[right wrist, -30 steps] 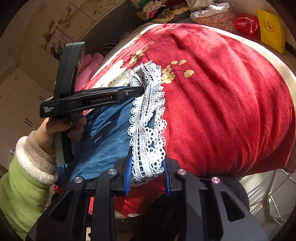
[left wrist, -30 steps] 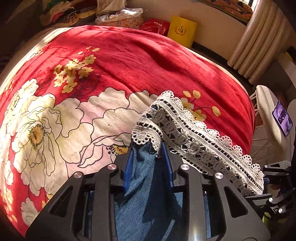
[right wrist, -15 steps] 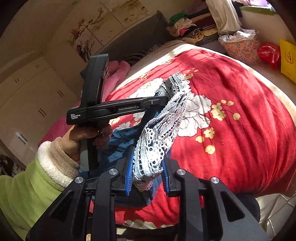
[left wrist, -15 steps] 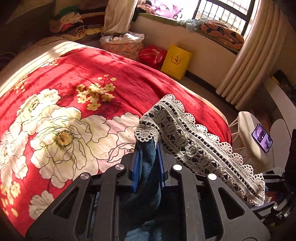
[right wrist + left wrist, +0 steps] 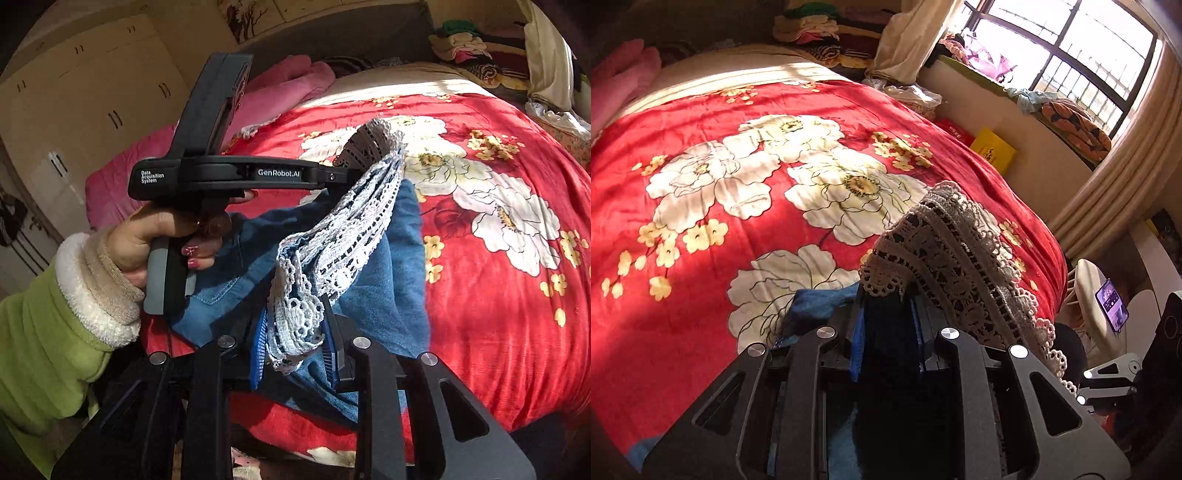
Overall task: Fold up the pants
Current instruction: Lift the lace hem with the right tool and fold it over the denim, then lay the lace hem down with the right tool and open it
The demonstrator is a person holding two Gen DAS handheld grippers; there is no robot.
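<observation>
The blue denim pants [image 5: 388, 266] with a white lace hem [image 5: 354, 229] hang over a red flowered bedspread [image 5: 498, 295]. My right gripper [image 5: 295, 332] is shut on one end of the lace hem, low in the right wrist view. My left gripper [image 5: 886, 317] pinches the other end, dark denim and lace [image 5: 945, 251] between its blue pads, and its jaws are opening slightly. In the right wrist view a hand in a green sleeve [image 5: 155, 236] holds the left gripper [image 5: 347, 173], and the hem stretches between both grippers above the bedspread [image 5: 701, 206].
A pink blanket [image 5: 288, 88] lies at the head of the bed, with cream wardrobes [image 5: 74, 110] behind. Piled clothes [image 5: 812, 26] sit at the far side. A yellow bag [image 5: 991, 153], curtain [image 5: 1126, 166] and a white chair with a phone [image 5: 1112, 304] stand on the right.
Both grippers have carried the lace hem up and across the bed toward its head end, rolling as they went. More denim now hangs folded under the hem.
</observation>
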